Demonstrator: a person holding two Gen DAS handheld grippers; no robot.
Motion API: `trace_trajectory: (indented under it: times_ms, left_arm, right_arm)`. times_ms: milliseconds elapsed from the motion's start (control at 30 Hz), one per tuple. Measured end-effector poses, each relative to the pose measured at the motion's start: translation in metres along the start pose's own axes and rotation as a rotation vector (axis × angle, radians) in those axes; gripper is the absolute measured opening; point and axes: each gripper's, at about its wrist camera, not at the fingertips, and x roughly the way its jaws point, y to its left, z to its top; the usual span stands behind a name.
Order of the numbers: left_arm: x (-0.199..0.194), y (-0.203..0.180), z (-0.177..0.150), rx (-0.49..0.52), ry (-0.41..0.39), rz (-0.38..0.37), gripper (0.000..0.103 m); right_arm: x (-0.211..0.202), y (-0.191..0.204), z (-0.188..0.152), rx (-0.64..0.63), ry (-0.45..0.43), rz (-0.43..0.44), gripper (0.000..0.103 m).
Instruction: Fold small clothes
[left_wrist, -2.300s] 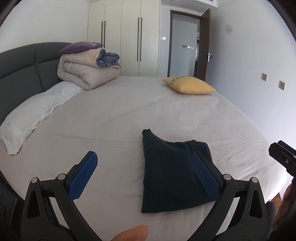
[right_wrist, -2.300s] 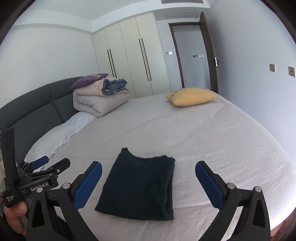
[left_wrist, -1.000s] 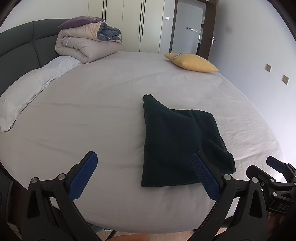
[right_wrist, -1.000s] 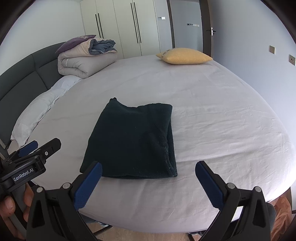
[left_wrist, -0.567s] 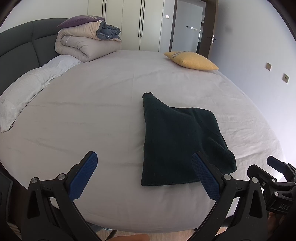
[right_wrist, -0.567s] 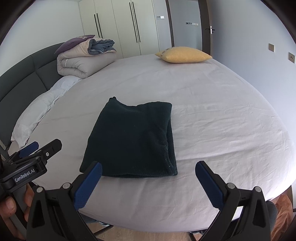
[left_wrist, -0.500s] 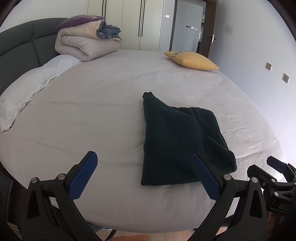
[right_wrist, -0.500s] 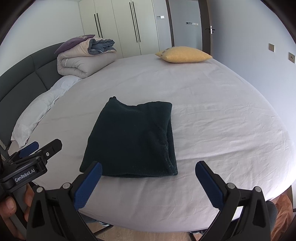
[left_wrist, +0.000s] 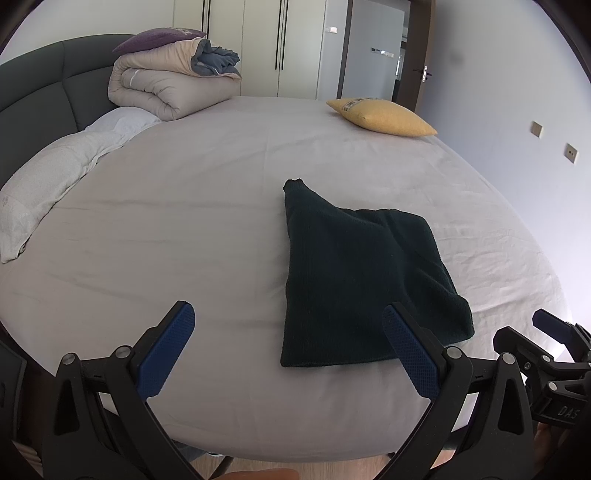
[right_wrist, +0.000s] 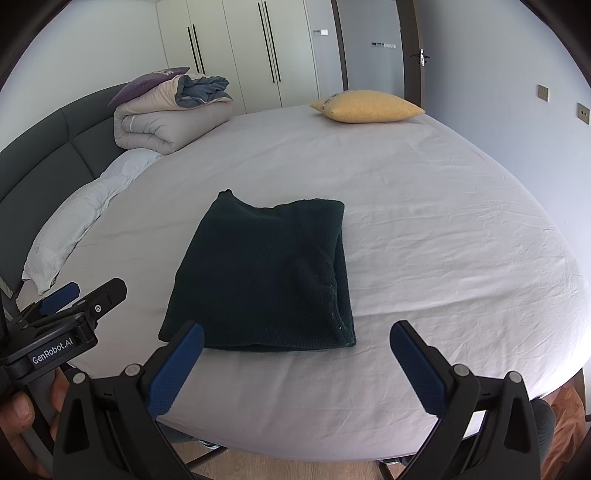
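Note:
A dark green knitted garment lies folded into a flat rectangle on the white bed sheet, near the front edge of the bed. It also shows in the right wrist view. My left gripper is open and empty, held off the bed's front edge, left of the garment. My right gripper is open and empty, held just in front of the garment's near edge. Each gripper shows at the edge of the other's view.
A rolled duvet with a purple pillow on top sits at the head of the bed by the dark headboard. A white pillow lies at the left. A yellow cushion lies at the far right. Wardrobes and a door stand behind.
Both grippers pulled back from over the bed to beyond its front edge and stayed open. In the last second almost nothing moved. The garment lies still.

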Motion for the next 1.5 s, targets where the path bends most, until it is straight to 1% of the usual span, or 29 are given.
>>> trace_trajectory:
  times_ms: [1500]
  left_arm:
    - [0.009, 0.011, -0.001, 0.006, 0.023, -0.013, 0.103]
  right_arm:
    - [0.002, -0.001, -0.004, 0.003, 0.011, 0.008, 0.103]
